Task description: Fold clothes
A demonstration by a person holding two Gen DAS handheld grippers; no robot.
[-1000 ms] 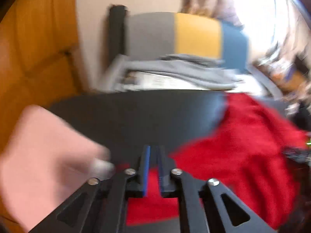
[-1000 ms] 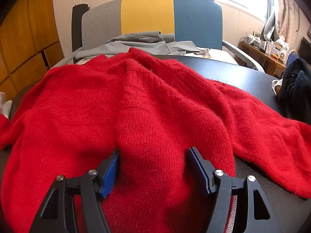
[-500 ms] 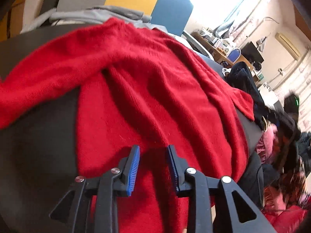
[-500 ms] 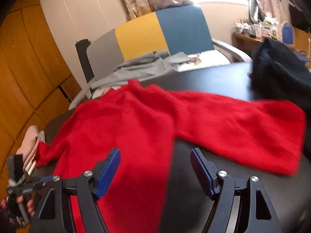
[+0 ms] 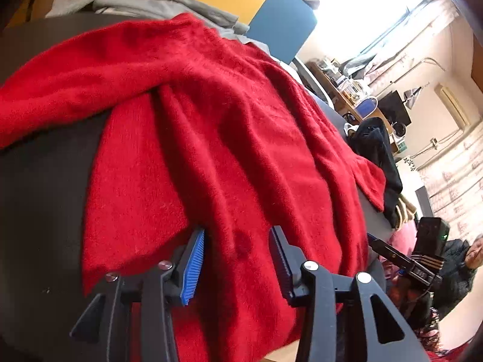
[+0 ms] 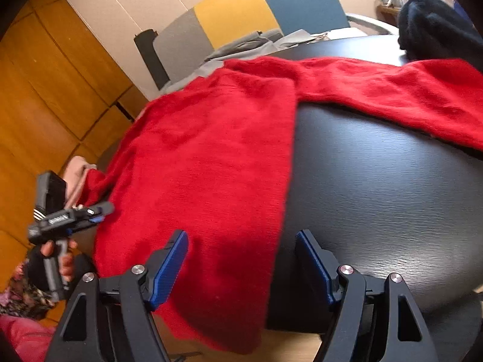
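black table (image 6: 377,187), round edge, fine wood-grain finish, matte. landmark for everything below.

red sweater (image 6: 211,157) lies spread on the table, fuzzy knit, body wrinkled into long ridges in the left wrist view. hem hangs over the table's near edge. one sleeve (image 6: 392,90) runs flat across the table toward the far right, the other sleeve (image 5: 75,72) drapes toward the table's left side. bare tabletop right of the body, below the right sleeve: open room there.

chair (image 6: 241,21) behind the table's far edge, back panels grey, yellow, blue, with grey cloth (image 6: 247,45) piled on the seat. dark garment (image 6: 434,18) heaped at the table's far right edge, touching the sleeve end.

left gripper (image 5: 235,259): jaws spread apart, blue ribbed pads, over the sweater hem at the table's near edge, gripping nothing. right gripper (image 6: 241,265): jaws wide apart, straddling the sweater's side edge, right pad over bare table, nothing clamped.

white lettering on the left gripper's body in the right wrist view, too small to read.
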